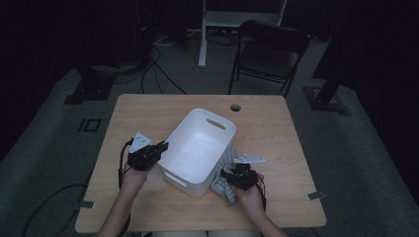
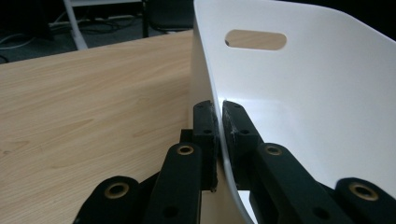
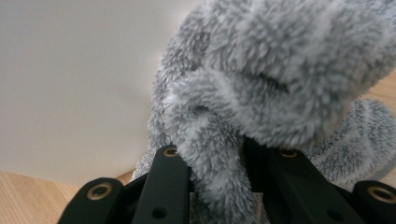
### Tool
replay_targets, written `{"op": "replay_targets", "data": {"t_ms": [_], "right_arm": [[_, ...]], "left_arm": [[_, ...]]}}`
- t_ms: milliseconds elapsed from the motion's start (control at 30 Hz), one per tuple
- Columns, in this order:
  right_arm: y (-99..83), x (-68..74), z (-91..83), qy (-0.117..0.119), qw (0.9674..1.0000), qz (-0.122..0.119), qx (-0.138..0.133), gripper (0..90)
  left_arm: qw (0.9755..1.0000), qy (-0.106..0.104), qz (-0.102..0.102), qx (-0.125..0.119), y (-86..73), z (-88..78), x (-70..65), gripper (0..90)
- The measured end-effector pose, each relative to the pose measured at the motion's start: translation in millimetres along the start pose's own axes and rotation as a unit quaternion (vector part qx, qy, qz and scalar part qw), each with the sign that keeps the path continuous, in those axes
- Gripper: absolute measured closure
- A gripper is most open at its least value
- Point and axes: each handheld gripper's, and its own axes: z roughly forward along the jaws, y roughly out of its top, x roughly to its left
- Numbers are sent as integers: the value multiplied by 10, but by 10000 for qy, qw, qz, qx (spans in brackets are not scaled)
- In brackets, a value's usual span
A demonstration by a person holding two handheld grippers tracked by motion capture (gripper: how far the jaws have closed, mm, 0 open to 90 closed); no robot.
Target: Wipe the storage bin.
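Resting tilted on the pale wood-grain counter [image 1: 148, 106] is one smooth white plastic bin [image 1: 195, 148] with rounded corners and an oval handle slot cut into each end wall; it leans up on its left side, where the left hand-held gripper [image 1: 161, 146] pinches the thin rim. In the left gripper view the two black jaws stand nearly together, one pad outside and one inside the glossy wall of the bin [image 2: 303, 93], clamped on it, with the far handle slot showing wood through it. Just beside the bin's right wall lies one grey fluffy towel [image 1: 228, 165], a soft crumpled heap with a faint striped pile, partly on the counter and pressed against the bin. The right hand-held gripper [image 1: 231, 174] sits over it, and in the right gripper view its jaws are narrowed on a thick fold of the shaggy towel [image 3: 261, 88] that bulges up between them, the flat matte side of the bin [image 3: 74, 84] close on the left. Two hands [image 1: 136, 175] come in from the near edge, each holding one gripper with a grey three-cornered plate on top. Behind the counter stands one dark folding chair [image 1: 269, 52].
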Motion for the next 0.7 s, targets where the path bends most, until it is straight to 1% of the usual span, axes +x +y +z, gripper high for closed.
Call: {"op": "replay_targets", "data": {"t_ms": [67, 100, 200, 300, 333, 367, 400, 433, 467, 500, 533, 567, 667, 700], "right_arm": [[10, 4, -30, 21, 10000, -34, -44, 765], [21, 12, -61, 18, 9999, -82, -88, 764], [62, 81, -202, 50, 9992, -261, -284, 764], [99, 194, -371, 133, 9974, -516, -493, 764], [99, 194, -371, 133, 9974, -516, -493, 764], [119, 270, -477, 218, 9956, -588, -692, 761], [119, 270, -477, 218, 9956, -588, -692, 761], [132, 349, -542, 233, 9940, -676, -823, 757], [134, 387, -558, 236, 9932, -737, -867, 757], [141, 425, -558, 223, 9926, -837, -855, 757], [145, 461, -552, 149, 9918, -944, -849, 756], [145, 483, -542, 83, 9911, -999, -875, 756], [157, 489, -506, 98, 9912, -990, -868, 755], [152, 492, -477, 81, 9913, -941, -920, 748]], "left_arm": [[10000, 18, -12, -38, -5, 3, 2, 840], [10000, 54, 32, -32, -1, 4, -9, 840], [9999, 96, 82, -15, 2, 3, -16, 845], [9999, 104, 91, -10, 3, 3, -15, 845], [9999, 104, 91, -10, 3, 3, -15, 845], [9999, 93, 72, -16, 3, 4, -13, 844], [9999, 93, 72, -16, 3, 4, -13, 845], [9999, 107, 120, 28, 9, 4, -16, 846], [9999, 110, 127, 31, 10, 4, -19, 846], [9999, 91, 121, 33, 10, 4, -16, 845], [9999, 83, 133, 64, 15, 3, -12, 845], [9998, 55, 141, 90, 19, 4, -7, 846], [9998, 2, 144, 104, 22, 5, 3, 844], [9999, -113, 59, 57, 12, 6, 24, 842]]}}
